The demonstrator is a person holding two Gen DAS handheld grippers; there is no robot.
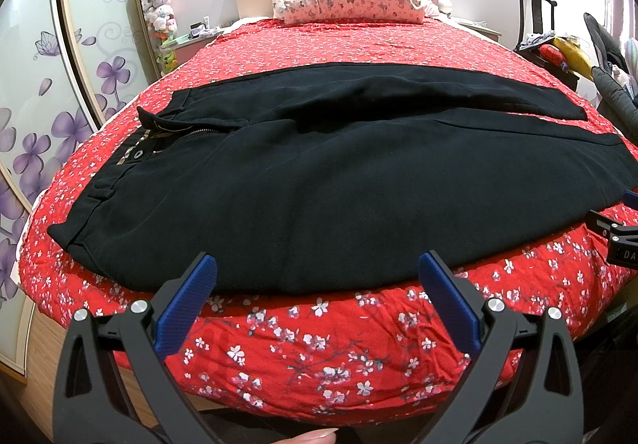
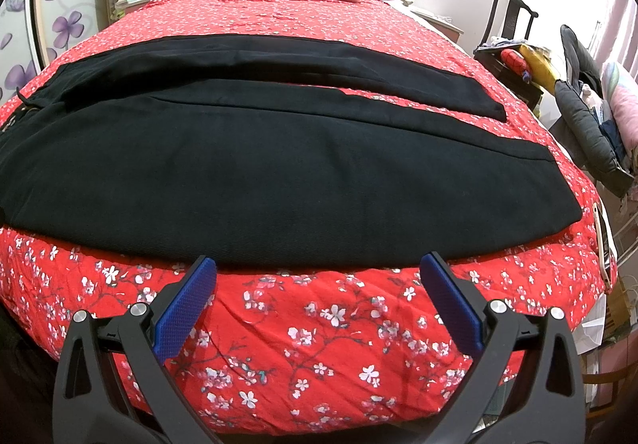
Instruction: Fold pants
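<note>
Black pants (image 1: 319, 173) flat across bed (image 1: 319, 344).
Left gripper (image 1: 317, 276) and right gripper (image 2: 319, 276): jaws wide apart, empty, near pants' near edge.

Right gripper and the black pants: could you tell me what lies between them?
Only bare red floral bedspread separates the open right gripper from the pants, seen in the right wrist view.

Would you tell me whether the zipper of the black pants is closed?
No, in the left wrist view the zipper of the black pants lies open, its metal teeth showing beside the undone waistband button.
</note>
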